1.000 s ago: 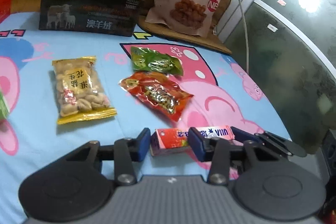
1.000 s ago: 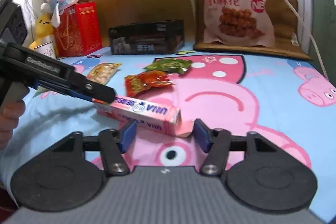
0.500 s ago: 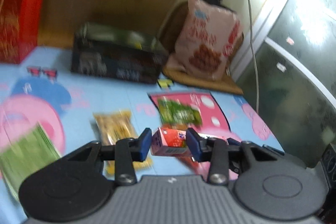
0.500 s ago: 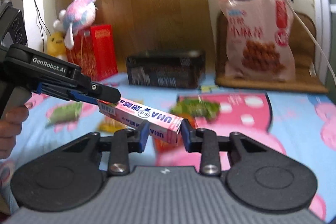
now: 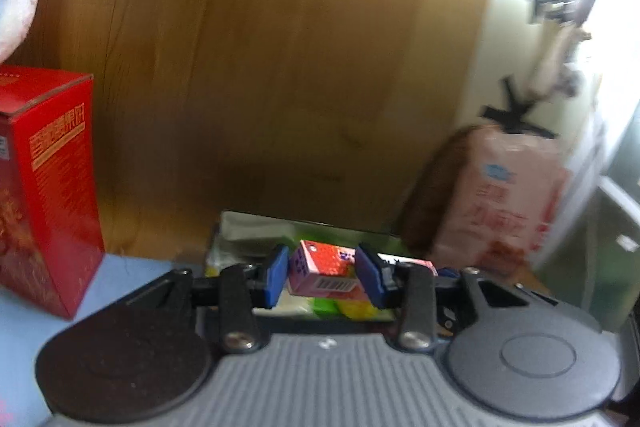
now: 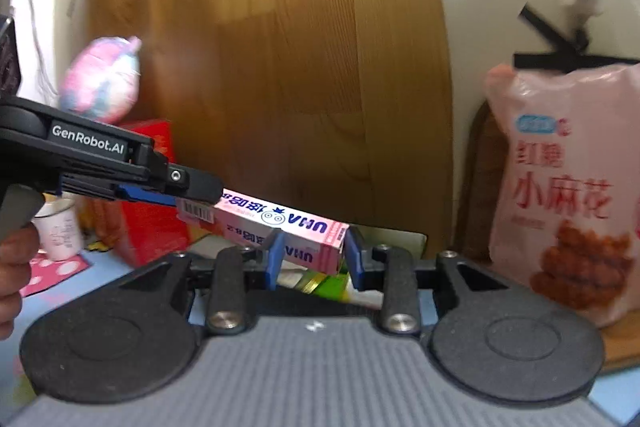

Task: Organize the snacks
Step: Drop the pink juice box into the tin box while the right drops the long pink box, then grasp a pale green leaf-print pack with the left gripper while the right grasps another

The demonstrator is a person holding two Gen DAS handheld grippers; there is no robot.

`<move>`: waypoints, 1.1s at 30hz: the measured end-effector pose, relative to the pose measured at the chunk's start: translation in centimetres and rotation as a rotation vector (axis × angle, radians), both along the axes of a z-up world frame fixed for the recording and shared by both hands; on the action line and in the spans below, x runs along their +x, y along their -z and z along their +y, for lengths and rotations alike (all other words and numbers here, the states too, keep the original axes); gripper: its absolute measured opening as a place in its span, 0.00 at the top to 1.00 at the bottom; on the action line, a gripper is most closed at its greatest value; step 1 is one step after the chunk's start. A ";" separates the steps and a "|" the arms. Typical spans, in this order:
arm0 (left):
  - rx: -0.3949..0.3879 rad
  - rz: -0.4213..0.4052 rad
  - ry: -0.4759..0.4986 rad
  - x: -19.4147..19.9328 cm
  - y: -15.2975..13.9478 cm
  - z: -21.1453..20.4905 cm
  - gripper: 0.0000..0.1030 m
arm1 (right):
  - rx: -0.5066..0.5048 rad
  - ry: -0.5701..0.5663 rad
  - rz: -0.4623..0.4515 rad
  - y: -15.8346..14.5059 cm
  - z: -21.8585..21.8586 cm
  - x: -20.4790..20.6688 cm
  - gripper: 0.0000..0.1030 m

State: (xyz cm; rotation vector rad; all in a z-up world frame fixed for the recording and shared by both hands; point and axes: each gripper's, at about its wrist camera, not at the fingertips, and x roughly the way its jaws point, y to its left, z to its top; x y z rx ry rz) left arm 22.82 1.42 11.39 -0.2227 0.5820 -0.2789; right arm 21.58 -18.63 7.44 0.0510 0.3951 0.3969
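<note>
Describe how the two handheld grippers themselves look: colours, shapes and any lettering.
Both grippers, left and right, share black linkage arms with silver screws, round black discs, a ribbed grey body and blue finger pads. White "GenRobot.AI" lettering marks the left one's black side.

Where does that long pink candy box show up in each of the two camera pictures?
Left wrist: pink box seen end-on, low centre, between the left gripper's fingers.
Right wrist: pink box seen lengthwise, low centre-left, held at both ends.
Shared landmark: big pink snack bag, at right in both.

both wrist views sit low, close behind their tools, facing the wooden board (image 5: 260, 87) — shared: pink bag (image 6: 568, 187)
</note>
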 end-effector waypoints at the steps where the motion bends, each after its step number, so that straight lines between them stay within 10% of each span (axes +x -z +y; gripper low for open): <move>1: 0.012 0.011 -0.012 0.9 0.6 0.0 0.60 | 0.000 0.005 0.015 0.6 0.4 1.1 0.65; 7: 0.064 0.107 -0.045 2.4 4.2 0.8 0.59 | 0.009 0.035 0.087 2.7 1.5 3.0 0.55; 14: -0.069 0.041 -0.076 -8.0 2.4 8.5 0.58 | 0.184 -0.122 0.086 0.7 0.1 -5.3 0.38; 25: -0.175 0.140 -0.237 -21.1 8.4 14.4 0.51 | 0.111 -0.445 0.304 5.0 9.7 -12.5 0.38; 33: -0.216 0.196 -0.246 -21.1 11.0 14.1 0.69 | 0.198 -0.400 0.469 6.7 11.4 -10.5 0.70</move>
